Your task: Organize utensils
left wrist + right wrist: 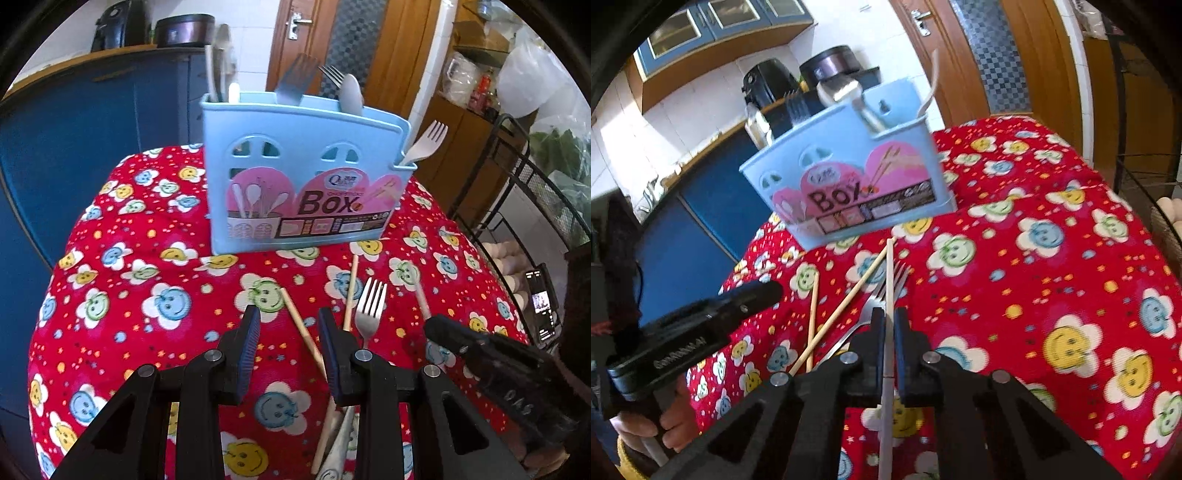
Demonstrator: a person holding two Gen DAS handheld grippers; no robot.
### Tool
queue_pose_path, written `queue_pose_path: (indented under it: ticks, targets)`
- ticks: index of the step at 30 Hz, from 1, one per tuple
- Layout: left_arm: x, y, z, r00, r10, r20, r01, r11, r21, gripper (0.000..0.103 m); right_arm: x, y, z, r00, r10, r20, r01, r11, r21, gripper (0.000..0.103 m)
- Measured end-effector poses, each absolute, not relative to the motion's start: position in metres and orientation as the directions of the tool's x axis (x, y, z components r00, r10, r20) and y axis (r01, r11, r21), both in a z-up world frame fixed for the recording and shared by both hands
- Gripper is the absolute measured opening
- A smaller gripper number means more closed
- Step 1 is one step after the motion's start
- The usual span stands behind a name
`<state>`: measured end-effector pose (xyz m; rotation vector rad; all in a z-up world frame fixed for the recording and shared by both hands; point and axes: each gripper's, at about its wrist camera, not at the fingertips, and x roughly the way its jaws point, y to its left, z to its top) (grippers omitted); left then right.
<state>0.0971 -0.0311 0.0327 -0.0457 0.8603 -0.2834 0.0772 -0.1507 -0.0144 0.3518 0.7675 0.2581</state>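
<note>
Pale chopstick [889, 284]: thin, straight, clamped between the closed right gripper [889, 325], tip reaching ahead toward the blue utensil box [849, 177]. Metal fork [882, 295] and two wooden chopsticks [846, 302] lie just left. Left gripper [290, 328]: partly open, empty, over the red cloth [147, 295].

Daylight fills my view, bright and even, with soft shadows on the cloth [155, 325]. Fisheye bends the edges into dark corners. The box [849, 177] is motion-blurred in my right view.

Red smiley-flower tablecloth [122, 295], blue cabinet [74, 122], wooden door [399, 48]
</note>
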Motion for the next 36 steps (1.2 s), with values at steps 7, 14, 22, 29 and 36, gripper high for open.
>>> queue_pose_path:
  ticks: [7,14,22,29,36]
  targets:
    - [0.110,-0.054,0.028,0.584,-0.276,-0.763,0.274,0.952,-0.134,0.033,0.077,-0.171,-0.011,0.711,0.350,-0.610,-0.079,0.901,0.426,0.007]
    - [0.125,-0.077,0.014,0.529,-0.262,-0.807,0.323,0.942,-0.094,0.033,0.079,-0.182,-0.014,0.710,0.364,-0.603,-0.078,0.891,0.446,0.007]
    - [0.132,-0.096,0.004,0.510,-0.208,-0.835,0.370,0.929,-0.006,0.032,0.078,-0.192,-0.013,0.709,0.389,-0.589,-0.092,0.878,0.470,0.007]
    - [0.139,-0.107,-0.003,0.489,-0.166,-0.856,0.400,0.915,0.051,0.013,0.080,-0.199,-0.015,0.704,0.407,-0.582,-0.103,0.869,0.483,0.007]
    - [0.144,-0.119,-0.004,0.480,-0.157,-0.863,0.435,0.897,0.079,0.004,0.081,-0.200,-0.018,0.699,0.420,-0.578,-0.109,0.862,0.495,0.007]
